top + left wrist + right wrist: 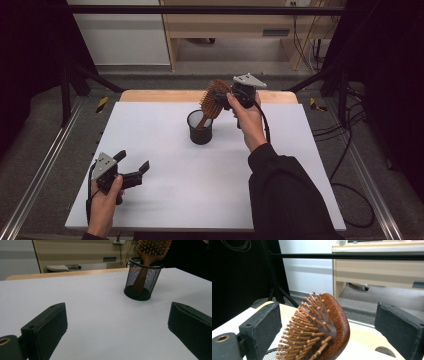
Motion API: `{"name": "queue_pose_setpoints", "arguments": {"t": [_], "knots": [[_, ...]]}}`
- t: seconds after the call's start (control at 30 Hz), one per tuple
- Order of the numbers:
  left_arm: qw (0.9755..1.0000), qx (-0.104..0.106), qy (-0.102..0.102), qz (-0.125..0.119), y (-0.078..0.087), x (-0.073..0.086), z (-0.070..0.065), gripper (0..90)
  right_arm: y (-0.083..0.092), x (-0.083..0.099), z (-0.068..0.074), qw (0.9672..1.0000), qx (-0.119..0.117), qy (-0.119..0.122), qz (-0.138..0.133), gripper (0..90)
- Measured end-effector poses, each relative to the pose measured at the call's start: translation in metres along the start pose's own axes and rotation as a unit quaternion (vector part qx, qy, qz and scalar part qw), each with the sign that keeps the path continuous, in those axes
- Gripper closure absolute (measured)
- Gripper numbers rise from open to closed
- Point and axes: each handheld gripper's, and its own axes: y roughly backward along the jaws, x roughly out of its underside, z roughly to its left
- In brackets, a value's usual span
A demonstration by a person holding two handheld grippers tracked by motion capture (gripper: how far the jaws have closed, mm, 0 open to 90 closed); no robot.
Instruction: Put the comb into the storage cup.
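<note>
From the high view, your right tongs (pixel 223 98) hang at the head of the wooden hairbrush (pixel 212 101), which stands handle-down in the black mesh cup (pixel 200 129) near the far middle of the white worktop (pixel 165 175); whether they grip it is hard to tell here. Your left tongs (pixel 134 162) rest low at the near left corner, well apart from the cup, jaws spread. In the left gripper view those jaws stand wide with bare worktop between them, and the cup (pixel 141 280) sits beyond with the brush handle (pixel 140 277) leaning inside it. In the right gripper view your jaws stand wide on either side of the bristled head (pixel 319 332), not touching it, so nothing is held. The brush looks light and stiff, its polished wooden rim likely slippery and the pins springy; take hold across the hard edges of the head, or the neck, not the pins. The cup looks light and may tip if the handle drags.
</note>
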Motion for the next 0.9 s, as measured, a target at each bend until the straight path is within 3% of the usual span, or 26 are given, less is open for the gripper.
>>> {"name": "queue_pose_setpoints", "arguments": {"t": [0.47, 0.9], "knots": [[0.9999, -0.003, 0.006, -0.011, 0.005, -0.001, 0.001, 2.7, 0.026, -0.007, -0.002, 0.9989, 0.011, 0.032, -0.033, 7.4], [0.9998, -0.006, -0.003, -0.020, 0.006, -0.001, 0.000, 2.3, 0.035, -0.011, -0.006, 0.9988, 0.005, 0.020, -0.044, 6.4]]}}
